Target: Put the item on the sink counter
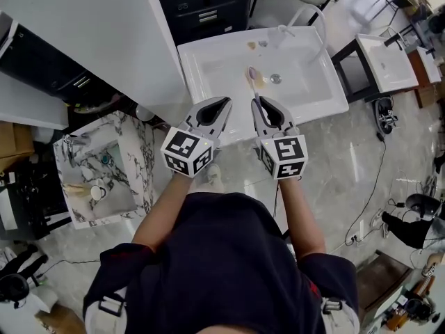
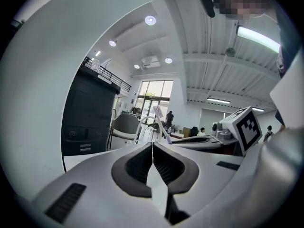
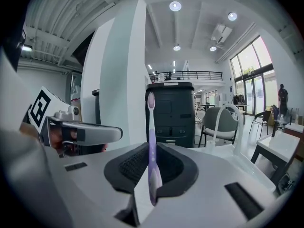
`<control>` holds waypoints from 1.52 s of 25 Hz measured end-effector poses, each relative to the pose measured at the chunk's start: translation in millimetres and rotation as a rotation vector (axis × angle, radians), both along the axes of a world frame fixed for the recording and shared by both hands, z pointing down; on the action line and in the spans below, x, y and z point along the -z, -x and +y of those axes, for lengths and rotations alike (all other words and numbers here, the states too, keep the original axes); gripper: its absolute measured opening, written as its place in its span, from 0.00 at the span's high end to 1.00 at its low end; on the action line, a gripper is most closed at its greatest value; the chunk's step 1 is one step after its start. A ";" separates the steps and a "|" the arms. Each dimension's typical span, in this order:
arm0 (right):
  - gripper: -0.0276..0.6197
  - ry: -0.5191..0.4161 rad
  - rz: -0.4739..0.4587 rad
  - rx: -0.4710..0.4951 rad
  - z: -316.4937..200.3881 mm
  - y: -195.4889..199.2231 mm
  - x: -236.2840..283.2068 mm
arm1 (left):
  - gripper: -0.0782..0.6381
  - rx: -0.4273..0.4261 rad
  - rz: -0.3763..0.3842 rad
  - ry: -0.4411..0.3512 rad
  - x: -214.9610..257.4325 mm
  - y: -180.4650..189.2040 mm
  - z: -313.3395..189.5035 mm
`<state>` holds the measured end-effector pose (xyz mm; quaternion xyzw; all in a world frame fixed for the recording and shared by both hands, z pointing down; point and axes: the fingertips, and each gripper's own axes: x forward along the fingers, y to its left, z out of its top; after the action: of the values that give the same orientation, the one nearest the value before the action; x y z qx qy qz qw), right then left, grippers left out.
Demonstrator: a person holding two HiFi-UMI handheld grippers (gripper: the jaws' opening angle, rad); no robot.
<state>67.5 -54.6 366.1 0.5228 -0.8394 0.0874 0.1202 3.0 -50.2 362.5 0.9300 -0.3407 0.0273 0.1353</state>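
Note:
A purple toothbrush (image 1: 254,83) sticks forward from my right gripper (image 1: 259,106), which is shut on its handle; the brush head hangs over the basin of the white sink (image 1: 208,68). In the right gripper view the toothbrush (image 3: 151,122) stands upright between the closed pads, bristle end up. My left gripper (image 1: 224,106) is beside it at the sink's front edge, shut with nothing in it; in its own view the jaws (image 2: 152,145) meet in a closed line. The toothbrush (image 2: 161,118) and the right gripper's marker cube (image 2: 246,127) show to that view's right.
The sink has a curved white faucet (image 1: 308,18) at the back, a drain (image 1: 276,78) and small bits on its back rim (image 1: 252,45). A marble-patterned sink (image 1: 144,152) stands at left, another white sink (image 1: 389,61) at right, a white column (image 1: 104,33) and dark cabinet (image 1: 208,5) behind.

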 end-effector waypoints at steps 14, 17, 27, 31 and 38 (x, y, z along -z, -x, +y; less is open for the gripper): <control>0.86 0.024 0.036 0.016 -26.3 31.5 -10.4 | 0.87 -0.014 0.002 0.039 -19.6 27.9 -26.6; 0.86 0.026 0.035 0.022 -32.0 32.4 -11.5 | 0.87 -0.011 0.002 0.040 -20.2 28.8 -29.4; 0.86 0.045 0.015 0.054 -60.1 28.2 -21.3 | 0.87 0.024 -0.018 0.069 -33.5 26.9 -51.7; 0.86 0.058 0.010 0.078 -75.4 27.8 -29.1 | 0.87 0.044 -0.028 0.074 -36.9 24.5 -67.0; 0.86 0.072 0.014 0.130 -104.5 20.8 -36.3 | 0.87 0.084 -0.037 0.089 -42.1 17.4 -92.7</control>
<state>46.7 -159.1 402.4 0.4632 -0.8670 0.1059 0.1503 -14.3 -143.0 404.6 0.9072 -0.3805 0.0538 0.1710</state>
